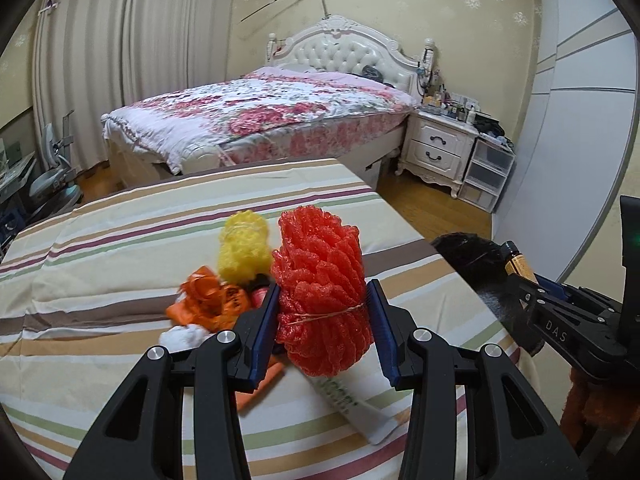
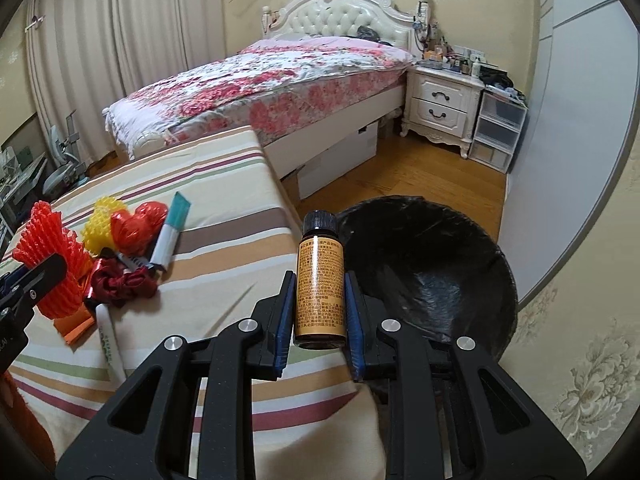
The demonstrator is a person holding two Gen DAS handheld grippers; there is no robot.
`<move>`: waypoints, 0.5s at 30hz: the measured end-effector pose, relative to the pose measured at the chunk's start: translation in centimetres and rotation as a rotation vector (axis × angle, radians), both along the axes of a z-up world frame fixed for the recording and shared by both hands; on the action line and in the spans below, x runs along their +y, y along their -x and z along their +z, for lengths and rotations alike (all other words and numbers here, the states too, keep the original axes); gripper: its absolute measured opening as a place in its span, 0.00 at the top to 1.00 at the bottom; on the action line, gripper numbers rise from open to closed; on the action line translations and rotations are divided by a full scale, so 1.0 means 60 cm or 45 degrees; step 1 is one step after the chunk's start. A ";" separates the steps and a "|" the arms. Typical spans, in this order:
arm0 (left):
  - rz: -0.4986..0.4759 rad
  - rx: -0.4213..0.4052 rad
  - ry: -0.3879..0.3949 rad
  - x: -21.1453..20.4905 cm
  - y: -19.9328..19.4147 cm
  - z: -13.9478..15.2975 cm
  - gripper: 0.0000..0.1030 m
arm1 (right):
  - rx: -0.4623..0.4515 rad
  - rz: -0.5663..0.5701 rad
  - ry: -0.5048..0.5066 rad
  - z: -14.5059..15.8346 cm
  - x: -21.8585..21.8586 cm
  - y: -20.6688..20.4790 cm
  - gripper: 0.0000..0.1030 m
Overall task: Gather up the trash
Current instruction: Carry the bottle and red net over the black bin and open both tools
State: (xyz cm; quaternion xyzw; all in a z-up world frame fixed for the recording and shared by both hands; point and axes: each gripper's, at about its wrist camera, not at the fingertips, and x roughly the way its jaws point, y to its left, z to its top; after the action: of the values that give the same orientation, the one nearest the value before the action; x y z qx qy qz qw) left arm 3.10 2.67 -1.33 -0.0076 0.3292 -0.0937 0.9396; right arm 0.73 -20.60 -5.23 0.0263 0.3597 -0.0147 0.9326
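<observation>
My left gripper [image 1: 324, 312] is shut on a bundle of red foam netting [image 1: 320, 280] tied with a rubber band, held above the striped table cover [image 1: 120, 240]; the same red netting [image 2: 48, 256] shows at the left of the right wrist view. My right gripper [image 2: 318, 300] is shut on a small brown bottle [image 2: 320, 280] with a black cap and tan label, held at the table's right edge beside the black-lined trash bin [image 2: 424, 264]. The bottle [image 1: 518, 264] and the right gripper also show at the right of the left wrist view. On the cover lie yellow netting [image 1: 244, 248], an orange wrapper [image 1: 208, 300] and a white tube [image 1: 360, 412].
More litter lies on the cover: a dark red wrapper [image 2: 124, 284], a teal-capped tube [image 2: 170, 228], a red bag [image 2: 136, 224], white tissue [image 1: 182, 336]. Beyond stand a floral bed [image 1: 260, 120], a white nightstand [image 1: 440, 148], plastic drawers [image 2: 500, 136] and wood floor [image 2: 400, 172].
</observation>
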 end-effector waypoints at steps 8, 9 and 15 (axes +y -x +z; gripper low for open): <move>-0.128 0.007 -0.019 -0.099 -0.046 -0.005 0.58 | -0.018 -0.110 -0.017 0.000 -0.081 -0.018 0.78; -0.141 0.005 -0.024 -0.114 -0.053 -0.005 0.58 | -0.019 -0.119 -0.019 -0.001 -0.088 -0.022 0.77; -0.182 0.003 -0.035 -0.169 -0.088 -0.014 0.58 | -0.018 -0.168 -0.020 -0.009 -0.120 -0.040 0.77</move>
State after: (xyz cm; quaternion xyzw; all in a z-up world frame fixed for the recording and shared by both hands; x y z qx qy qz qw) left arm 8.37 -7.48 -2.15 0.0286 0.3313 -0.1561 0.9301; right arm 3.12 -27.79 -5.77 0.0572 0.3509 -0.0731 0.9318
